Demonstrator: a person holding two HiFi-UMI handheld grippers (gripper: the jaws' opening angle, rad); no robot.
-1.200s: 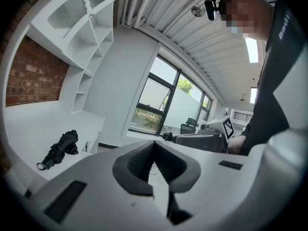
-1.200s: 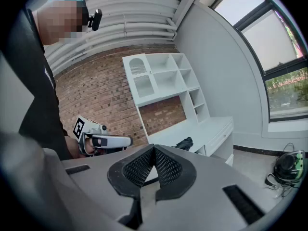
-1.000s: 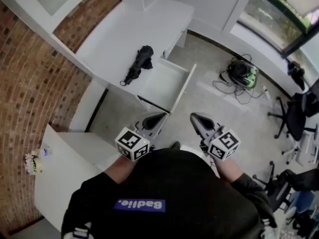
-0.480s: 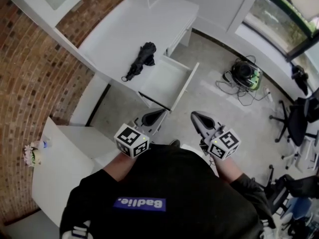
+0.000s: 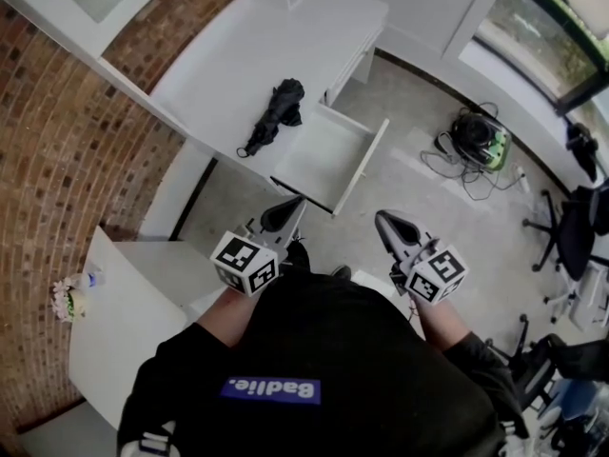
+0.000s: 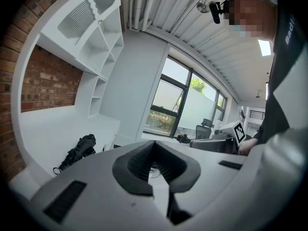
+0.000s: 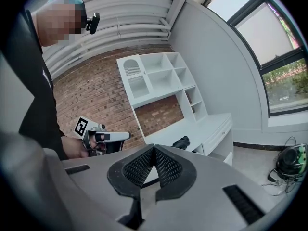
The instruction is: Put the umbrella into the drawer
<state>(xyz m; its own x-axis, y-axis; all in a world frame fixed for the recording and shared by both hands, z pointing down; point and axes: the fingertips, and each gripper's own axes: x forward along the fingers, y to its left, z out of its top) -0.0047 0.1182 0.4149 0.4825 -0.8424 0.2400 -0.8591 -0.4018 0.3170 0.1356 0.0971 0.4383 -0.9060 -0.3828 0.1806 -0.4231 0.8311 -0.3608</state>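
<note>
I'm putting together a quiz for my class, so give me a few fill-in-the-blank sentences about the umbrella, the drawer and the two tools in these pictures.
1. The folded black umbrella lies on the white ____, not in the drawer.
2. The drawer stands pulled ____.
3. The jaws of the left tool and the right tool are both ____, with nothing between them.
4. The wall beside the furniture is made of ____.

Missing words: desk; open; shut; brick.
</note>
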